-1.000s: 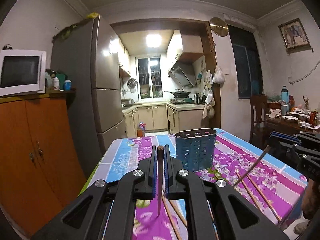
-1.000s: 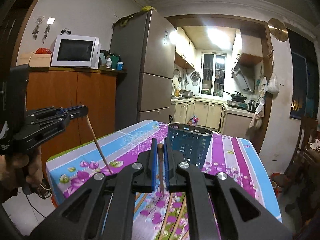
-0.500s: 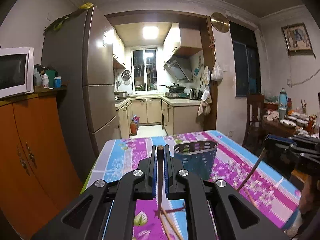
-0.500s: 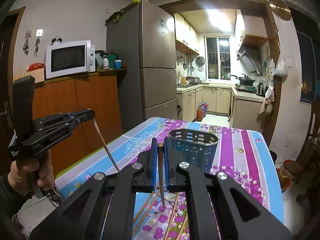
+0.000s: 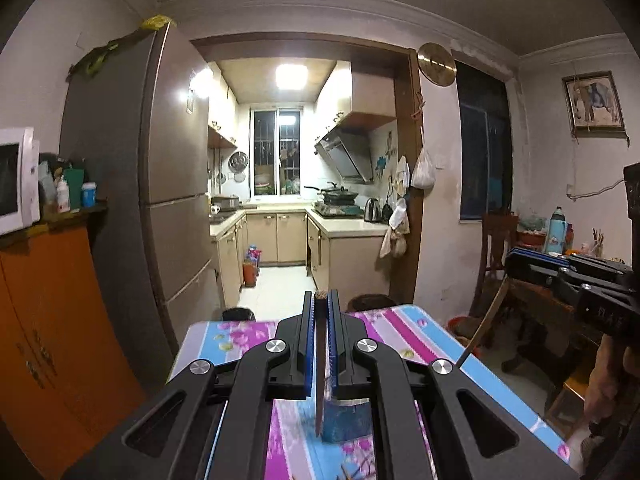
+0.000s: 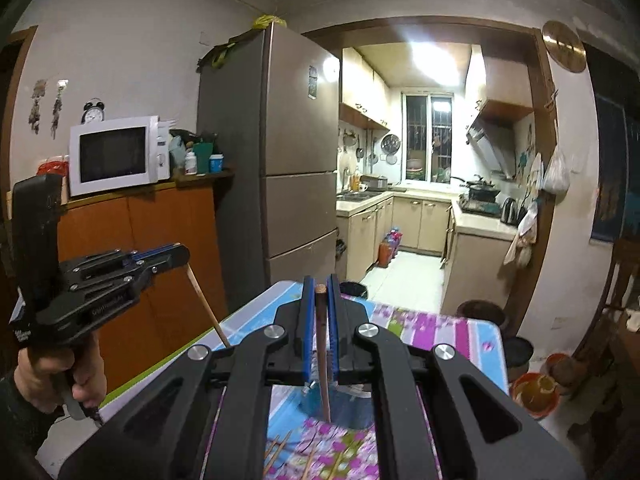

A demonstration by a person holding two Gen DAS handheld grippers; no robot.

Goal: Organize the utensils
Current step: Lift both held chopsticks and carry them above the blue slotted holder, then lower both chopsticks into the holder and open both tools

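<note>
Lower centre, nearest: left gripper [image 5: 320,316], clenched on one chopstick [image 5: 319,392] hanging tip-down, likely for dropping into the holder.
Same spot, other view: right gripper [image 6: 320,300], clenched on a second chopstick [image 6: 323,376], also tip-down.
Just beyond, partly hidden by the jaws: blue holder [image 6: 352,410] on floral table [image 6: 460,332].
Bottom edge: loose chopsticks [image 6: 276,450], awaiting collection.
Far, upper centre: kitchen doorway [image 5: 288,184].
</note>
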